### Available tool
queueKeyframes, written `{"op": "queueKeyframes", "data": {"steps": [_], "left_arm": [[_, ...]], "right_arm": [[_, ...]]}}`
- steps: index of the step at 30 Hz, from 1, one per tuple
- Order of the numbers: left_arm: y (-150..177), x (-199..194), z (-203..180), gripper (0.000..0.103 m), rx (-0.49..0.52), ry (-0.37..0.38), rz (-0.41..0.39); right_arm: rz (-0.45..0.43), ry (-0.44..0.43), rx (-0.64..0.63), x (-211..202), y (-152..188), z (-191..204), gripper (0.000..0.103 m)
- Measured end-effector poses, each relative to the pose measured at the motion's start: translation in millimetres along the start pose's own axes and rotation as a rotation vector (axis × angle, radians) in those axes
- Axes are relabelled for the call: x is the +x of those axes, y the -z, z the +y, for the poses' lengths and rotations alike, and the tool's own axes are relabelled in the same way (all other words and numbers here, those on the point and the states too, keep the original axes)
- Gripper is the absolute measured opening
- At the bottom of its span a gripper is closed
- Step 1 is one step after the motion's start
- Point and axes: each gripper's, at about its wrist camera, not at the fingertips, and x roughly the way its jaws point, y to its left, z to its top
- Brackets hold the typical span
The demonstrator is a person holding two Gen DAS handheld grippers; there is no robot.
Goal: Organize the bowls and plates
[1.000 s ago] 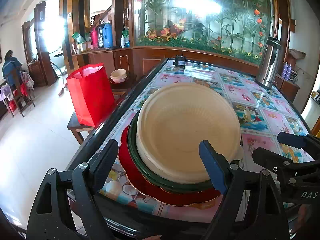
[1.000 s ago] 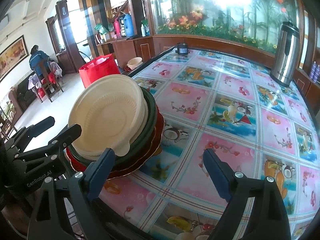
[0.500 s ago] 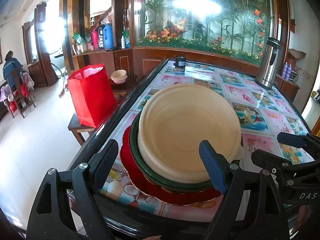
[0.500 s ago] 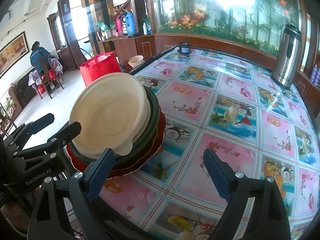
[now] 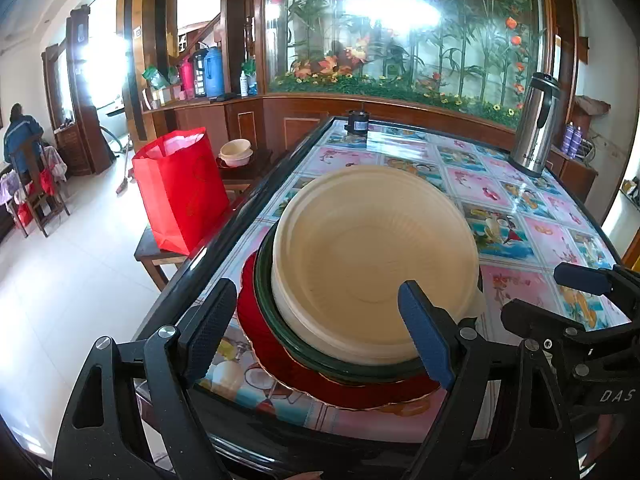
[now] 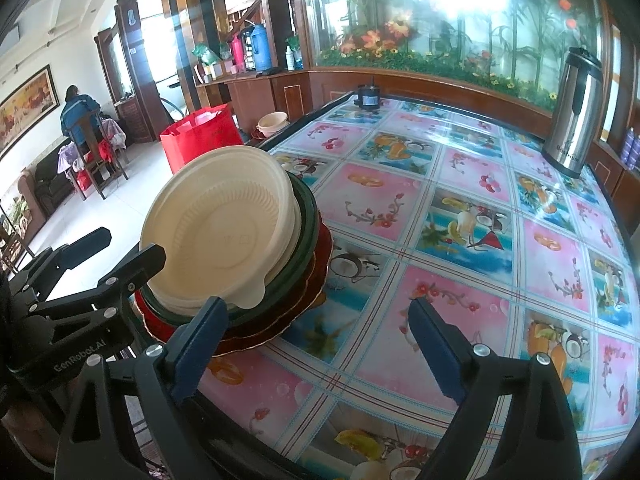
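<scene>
A cream bowl (image 5: 372,256) sits on top of a stack: a dark green plate (image 5: 320,356) under it and a red scalloped plate (image 5: 280,364) at the bottom, near the table's front left corner. The stack shows in the right wrist view too, cream bowl (image 6: 220,232) uppermost. My left gripper (image 5: 316,332) is open, its fingers held just short of the stack's near edge, either side of it. My right gripper (image 6: 320,344) is open and empty, to the right of the stack above the tablecloth.
The table (image 6: 460,240) has a glossy fruit-print cloth. A steel thermos (image 6: 576,112) stands at the far right, a small black object (image 6: 368,98) at the far edge. A red bag (image 5: 180,188) and bowls (image 5: 236,152) sit on a low stool left of the table.
Both grippers have barely shifted; the stack looks slightly nearer in the right wrist view. Both stay open.
</scene>
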Motion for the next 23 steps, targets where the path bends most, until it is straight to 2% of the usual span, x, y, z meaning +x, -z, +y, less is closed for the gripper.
{"op": "queueKeyframes", "data": {"steps": [12,17,23], "left_arm": [[3,2,-2,0.084,0.009,-0.005,0.007],[3,-1,-6,0.084,0.033,-0.019,-0.019],[-1,0,-12,0.084,0.028,0.020,-0.006]], "right_arm": [[0.020,-0.002,-0.016,5,0,6,0.094],[0.018,-0.001,-0.010,3,0,5,0.094],[0.011,-0.003,0.001,-2,1,-3,0.094]]}}
